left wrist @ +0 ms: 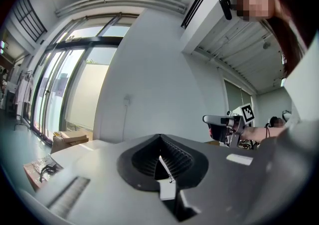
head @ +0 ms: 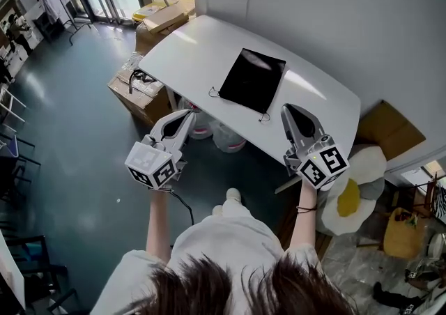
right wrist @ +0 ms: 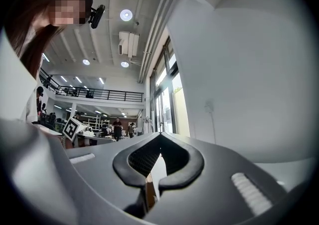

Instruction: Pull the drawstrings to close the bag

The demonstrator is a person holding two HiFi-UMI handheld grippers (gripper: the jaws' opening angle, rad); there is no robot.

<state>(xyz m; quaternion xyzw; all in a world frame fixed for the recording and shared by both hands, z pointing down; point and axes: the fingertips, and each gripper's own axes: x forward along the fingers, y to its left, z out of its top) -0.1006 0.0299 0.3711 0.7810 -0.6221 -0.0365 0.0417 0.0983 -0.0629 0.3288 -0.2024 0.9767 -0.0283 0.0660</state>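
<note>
A flat black drawstring bag [head: 252,79] lies on the white table [head: 188,45]. Its thin cords trail off the near corners, one loop at the left [head: 213,92] and one at the right [head: 265,118]. My left gripper [head: 187,114] hovers off the table's near edge, left of the bag, shut and empty. My right gripper [head: 289,108] hangs just right of the right cord, also shut with nothing in it. In the left gripper view the jaws [left wrist: 159,137] meet and point at the wall, with the right gripper [left wrist: 227,122] beyond. In the right gripper view the jaws [right wrist: 160,135] are likewise pressed together.
Cardboard boxes [head: 139,90] stand at the table's left end, with another [head: 164,21] farther back. White plastic bags [head: 226,136] sit under the table. An egg-shaped cushion [head: 352,191] and flat cardboard [head: 387,129] lie on the right. A grey wall runs behind the table.
</note>
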